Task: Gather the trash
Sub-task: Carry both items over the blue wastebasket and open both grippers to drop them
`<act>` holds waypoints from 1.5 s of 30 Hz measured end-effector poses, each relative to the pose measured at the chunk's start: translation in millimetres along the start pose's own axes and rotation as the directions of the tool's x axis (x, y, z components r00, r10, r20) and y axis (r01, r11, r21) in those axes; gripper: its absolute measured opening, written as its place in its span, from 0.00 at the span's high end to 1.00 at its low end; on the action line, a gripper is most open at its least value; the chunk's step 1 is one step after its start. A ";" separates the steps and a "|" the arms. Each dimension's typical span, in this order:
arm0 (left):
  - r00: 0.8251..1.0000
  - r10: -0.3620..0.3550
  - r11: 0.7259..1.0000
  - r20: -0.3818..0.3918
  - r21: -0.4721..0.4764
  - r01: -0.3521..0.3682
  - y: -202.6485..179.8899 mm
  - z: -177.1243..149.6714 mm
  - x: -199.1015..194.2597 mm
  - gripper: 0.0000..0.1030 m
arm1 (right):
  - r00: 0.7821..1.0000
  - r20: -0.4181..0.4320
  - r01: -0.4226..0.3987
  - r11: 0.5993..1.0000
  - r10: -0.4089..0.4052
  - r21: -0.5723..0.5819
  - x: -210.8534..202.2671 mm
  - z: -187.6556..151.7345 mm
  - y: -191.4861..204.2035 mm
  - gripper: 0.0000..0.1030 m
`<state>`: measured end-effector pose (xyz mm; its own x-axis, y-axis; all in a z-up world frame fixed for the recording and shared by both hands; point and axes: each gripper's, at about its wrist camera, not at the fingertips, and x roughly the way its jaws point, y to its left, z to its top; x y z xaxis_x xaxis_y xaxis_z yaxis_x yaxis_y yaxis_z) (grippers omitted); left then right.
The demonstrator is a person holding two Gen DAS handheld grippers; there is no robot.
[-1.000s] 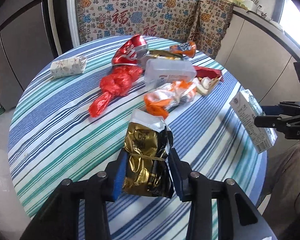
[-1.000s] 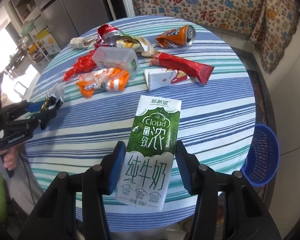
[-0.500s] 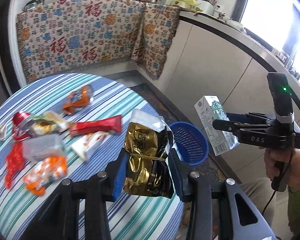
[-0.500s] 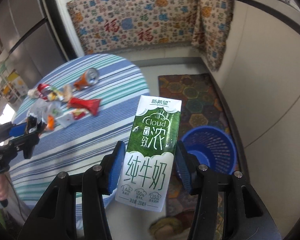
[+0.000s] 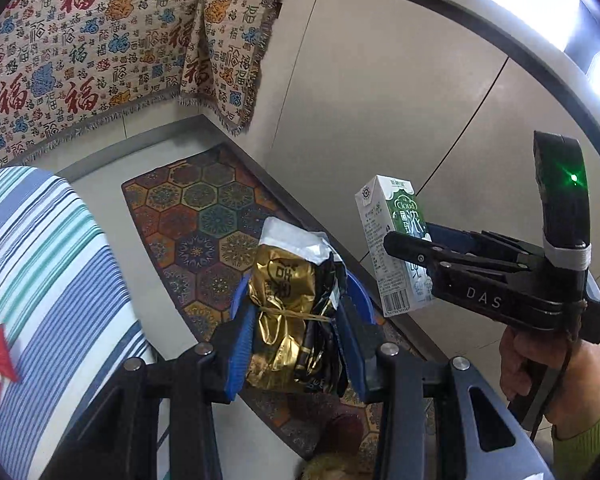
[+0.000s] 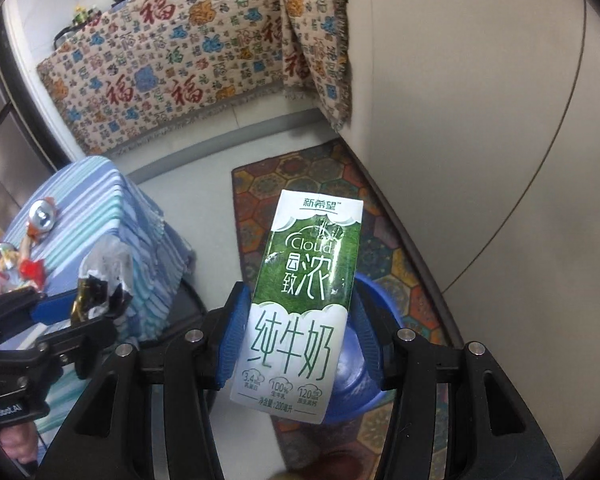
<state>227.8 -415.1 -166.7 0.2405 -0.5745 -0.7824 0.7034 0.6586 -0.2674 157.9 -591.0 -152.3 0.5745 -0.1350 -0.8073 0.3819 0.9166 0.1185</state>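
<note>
My left gripper (image 5: 296, 312) is shut on a crumpled gold and black wrapper (image 5: 284, 292), held off the table's edge above the rug. The right gripper (image 6: 300, 320) is shut on a green and white milk carton (image 6: 308, 280). A blue plastic basket (image 6: 360, 388) stands on the floor directly under that carton, mostly hidden by it. In the left wrist view the right gripper (image 5: 416, 248) holds the carton (image 5: 388, 240) to the right of the wrapper. In the right wrist view the left gripper (image 6: 100, 312) with the wrapper (image 6: 104, 272) is at the lower left.
The round table with a striped cloth (image 5: 40, 280) lies to the left, carrying an orange can (image 6: 40, 216) and red wrappers (image 6: 30, 270). A patterned rug (image 5: 204, 220) covers the floor. Beige cabinet fronts (image 5: 380, 100) close off the right side. A hand (image 5: 540, 372) grips the right tool.
Both grippers swung off the table toward the right, each keeping its item. The table slid to the left edge of both views, and the blue basket now lies under the carton.
</note>
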 end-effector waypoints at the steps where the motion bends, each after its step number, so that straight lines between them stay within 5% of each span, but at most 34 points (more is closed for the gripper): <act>1: 1.000 -0.004 1.000 -0.001 -0.002 0.004 -1.5 0.4 9.3 0.60 | 1.000 -0.002 -0.002 1.000 0.002 0.004 2.6 -3.0 -5.2 0.49; 12: 0.999 -0.016 0.998 -0.031 -0.056 0.014 0.3 5.2 89.3 0.60 | 1.000 0.006 -0.016 0.999 0.016 0.035 30.2 -13.9 -44.9 0.49; 25: 0.997 -0.027 0.999 -0.066 -0.044 0.024 -9.1 1.6 132.0 0.59 | 0.999 0.004 -0.049 0.993 0.049 0.106 39.1 -17.7 -62.7 0.47; 27: 0.997 -0.031 0.999 -0.070 -0.036 0.029 -11.8 0.0 135.9 0.56 | 0.998 0.001 -0.058 0.991 0.058 0.119 41.5 -18.6 -64.5 0.45; 29: 0.997 -0.027 0.999 -0.074 -0.027 0.026 -14.5 -1.6 139.4 0.40 | 0.999 0.004 -0.046 0.990 0.046 0.131 41.6 -19.2 -65.7 0.31; 37: 0.999 -0.015 0.999 -0.030 -0.046 0.014 -14.7 2.8 123.5 0.37 | 0.998 0.069 -0.011 0.991 0.002 0.134 20.2 -16.5 -63.0 0.24; 45: 0.998 0.029 0.998 0.049 -0.057 -0.026 -14.4 -6.8 48.2 0.37 | 0.987 0.160 -0.020 0.999 0.012 0.047 -27.7 -16.0 -18.3 0.20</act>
<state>224.7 -449.0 -204.4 0.2931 -0.5787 -0.7611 0.6580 0.6996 -0.2786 123.4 -598.0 -141.4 0.6877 -0.1824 -0.7027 0.4042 0.9002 0.1619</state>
